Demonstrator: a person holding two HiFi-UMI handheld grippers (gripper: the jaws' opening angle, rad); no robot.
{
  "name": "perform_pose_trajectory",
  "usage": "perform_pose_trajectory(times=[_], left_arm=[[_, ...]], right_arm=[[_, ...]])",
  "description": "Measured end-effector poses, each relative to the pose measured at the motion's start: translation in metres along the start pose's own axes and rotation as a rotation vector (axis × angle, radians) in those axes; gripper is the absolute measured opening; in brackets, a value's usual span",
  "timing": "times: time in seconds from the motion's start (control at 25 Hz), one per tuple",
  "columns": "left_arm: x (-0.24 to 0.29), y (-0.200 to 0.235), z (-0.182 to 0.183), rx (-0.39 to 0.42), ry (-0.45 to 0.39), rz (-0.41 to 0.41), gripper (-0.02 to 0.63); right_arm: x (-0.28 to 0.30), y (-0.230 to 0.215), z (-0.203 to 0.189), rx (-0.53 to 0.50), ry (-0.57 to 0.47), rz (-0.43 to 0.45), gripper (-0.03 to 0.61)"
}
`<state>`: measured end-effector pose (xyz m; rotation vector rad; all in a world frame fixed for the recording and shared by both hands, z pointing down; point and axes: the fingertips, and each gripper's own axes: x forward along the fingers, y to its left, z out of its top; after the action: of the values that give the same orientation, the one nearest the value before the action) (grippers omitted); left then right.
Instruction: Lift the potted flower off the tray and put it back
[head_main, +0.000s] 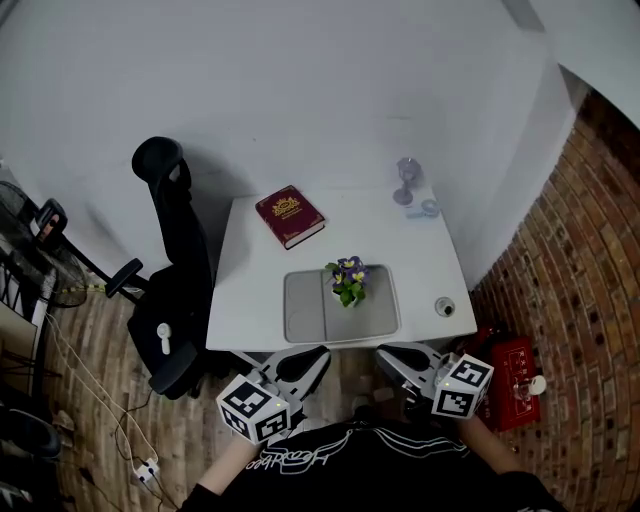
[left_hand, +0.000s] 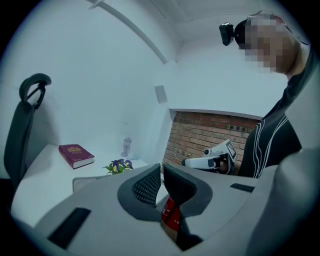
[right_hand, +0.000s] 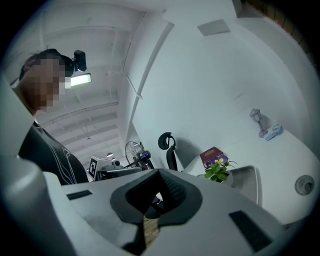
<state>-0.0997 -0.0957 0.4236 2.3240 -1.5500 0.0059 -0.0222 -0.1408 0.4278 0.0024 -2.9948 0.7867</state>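
Left gripper and right gripper are closed, empty (potted flower sits on tray).

My black top has white stripes; left gripper and right gripper are grey, with checker-marked cubes behind the jaws.

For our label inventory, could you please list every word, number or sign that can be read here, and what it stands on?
No text here can be read for certain.
Red book: gold emblem on the cover, too small to read.
Black shirt: white script lettering, too blurred to read.
Red box on the floor: white print, too small to read.
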Motion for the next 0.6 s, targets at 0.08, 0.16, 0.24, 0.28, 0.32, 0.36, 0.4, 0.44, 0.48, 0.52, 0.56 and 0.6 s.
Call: perform_pose_trajectory(times=[0.08,0.16,0.24,0.28,0.32,0.36,0.4,0.44,0.48,0.52,0.56,0.6], left_arm=[[-0.004,-0.001,-0.002,-0.003,-0.002,0.008,0.043],[-0.008,-0.003,-0.004,-0.006,-0.004,0.012,0.04],[-0.013,-0.007,-0.007,-0.015,-0.007,0.01,0.04],[-0.016,-0.009,-0.008,-0.019,-0.01,0.008,0.038],[-0.018,-0.01,-0.008,-0.021,-0.013,0.008,0.038],[-0.02,-0.011,-0.008,-0.02,-0.014,0.008,0.038],[-0.021,-0.012,-0.008,-0.02,-0.015,0.008,0.038],[-0.022,-0.013,-0.009,-0.02,-0.014,0.007,0.038],[-0.023,-0.014,-0.009,-0.023,-0.015,0.007,0.038],[-0.024,-0.015,-0.01,-0.028,-0.016,0.006,0.038],[-0.024,-0.015,-0.01,-0.034,-0.018,0.005,0.038],[-0.023,-0.016,-0.011,-0.04,-0.02,0.002,0.038]], right_arm=[[-0.001,0.006,-0.002,0.0,-0.003,-0.002,-0.002],[-0.003,0.011,-0.005,-0.012,-0.006,-0.009,-0.002],[-0.007,0.015,-0.007,-0.026,-0.012,-0.025,-0.002],[-0.009,0.017,-0.009,-0.028,-0.016,-0.03,-0.002],[-0.01,0.019,-0.009,-0.027,-0.018,-0.033,-0.002],[-0.011,0.021,-0.01,-0.026,-0.02,-0.034,-0.002],[-0.013,0.022,-0.01,-0.026,-0.021,-0.037,-0.002],[-0.015,0.023,-0.011,-0.026,-0.02,-0.041,-0.002],[-0.017,0.024,-0.013,-0.025,-0.019,-0.045,-0.002],[-0.019,0.024,-0.013,-0.023,-0.019,-0.049,-0.002],[-0.02,0.025,-0.014,-0.022,-0.018,-0.052,-0.002],[-0.022,0.025,-0.014,-0.022,-0.017,-0.055,-0.002]])
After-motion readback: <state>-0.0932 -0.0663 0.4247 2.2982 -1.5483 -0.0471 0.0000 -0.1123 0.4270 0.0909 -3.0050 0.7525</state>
